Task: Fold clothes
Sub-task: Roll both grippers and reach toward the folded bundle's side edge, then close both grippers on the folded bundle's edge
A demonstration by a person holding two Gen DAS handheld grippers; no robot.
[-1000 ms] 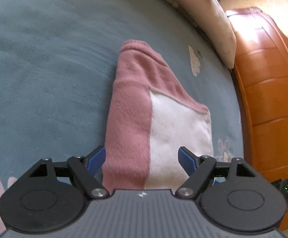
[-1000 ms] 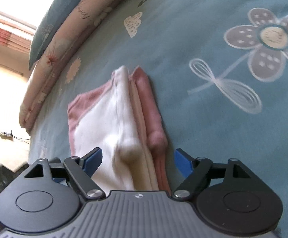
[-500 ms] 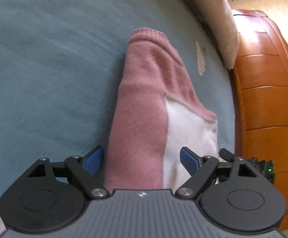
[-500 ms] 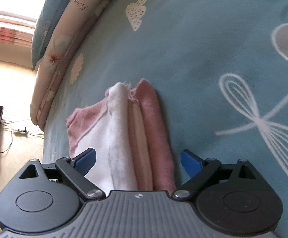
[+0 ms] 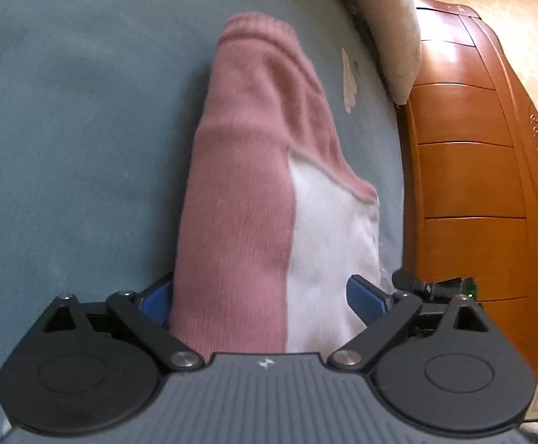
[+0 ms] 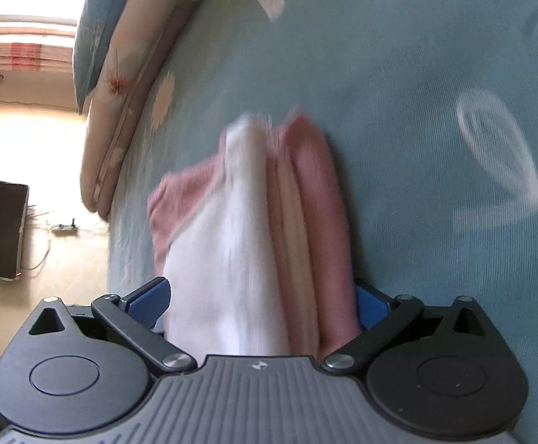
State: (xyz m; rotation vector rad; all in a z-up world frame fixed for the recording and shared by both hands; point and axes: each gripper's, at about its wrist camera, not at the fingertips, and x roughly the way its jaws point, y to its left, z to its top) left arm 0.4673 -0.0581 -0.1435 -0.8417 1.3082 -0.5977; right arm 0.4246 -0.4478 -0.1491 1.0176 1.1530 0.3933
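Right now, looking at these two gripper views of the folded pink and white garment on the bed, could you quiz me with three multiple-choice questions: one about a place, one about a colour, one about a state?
1. Where does the folded pink and white knitted garment lie?
A. on the blue-green flowered bedspread
B. on the orange wooden cabinet
C. on the floor

2. What colour are the gripper finger pads?
A. red
B. blue
C. yellow

3. How is the garment right now?
A. spread flat in one layer
B. hanging in the air
C. folded into a narrow stack of layers

Answers:
1 A, the bedspread shows on both sides of the garment.
2 B, blue pads flank the cloth in both views.
3 C, the right wrist view shows white, peach and pink layers side by side. The jaws of the left gripper and right gripper are opening, with the garment between them.
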